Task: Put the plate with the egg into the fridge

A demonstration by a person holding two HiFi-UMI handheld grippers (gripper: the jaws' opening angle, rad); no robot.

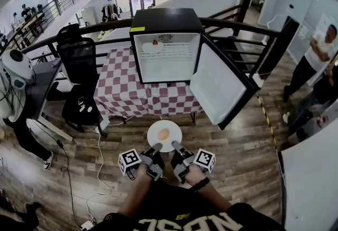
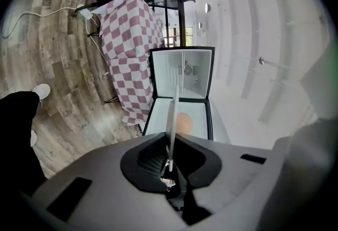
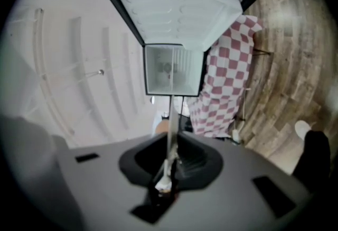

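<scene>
- Plate and load: a round white plate [image 1: 171,128] with a brownish egg [image 1: 163,134] lying at its middle is carried in the air above the wooden plank floor [image 1: 237,150], short of the counter, gripped only along its near rim.
- The left gripper [image 1: 156,147] has its jaws almost together, pinched on the rim at the near left. In the left gripper view the plate [image 2: 172,119] runs edge-on out from between the jaws, with the egg [image 2: 184,121] on the face beyond.
- The right gripper [image 1: 174,145] is set the same way on the near right of the rim, jaws nearly closed on it. The right gripper view shows the plate [image 3: 171,129] as a thin white line leading away from the jaws.
- What the move turns on: the small black fridge [image 1: 166,19] with a white interior stands straight ahead on the counter draped in a red-and-white checked cloth [image 1: 127,92]. Its white door [image 1: 216,87] is swung wide to the right.
- The plate is well apart from the opening but in line with it. Both gripper views look along the plate into the open cavity [image 2: 182,68] [image 3: 171,71].
- Neither hand is nearer, since the two sit side by side behind the plate, so its far edge would likely enter first.
- Judged from this, the carry goes straight forward with both hands together, kept level so the egg does not roll. The open door lies on the right gripper's side and would need room.
</scene>
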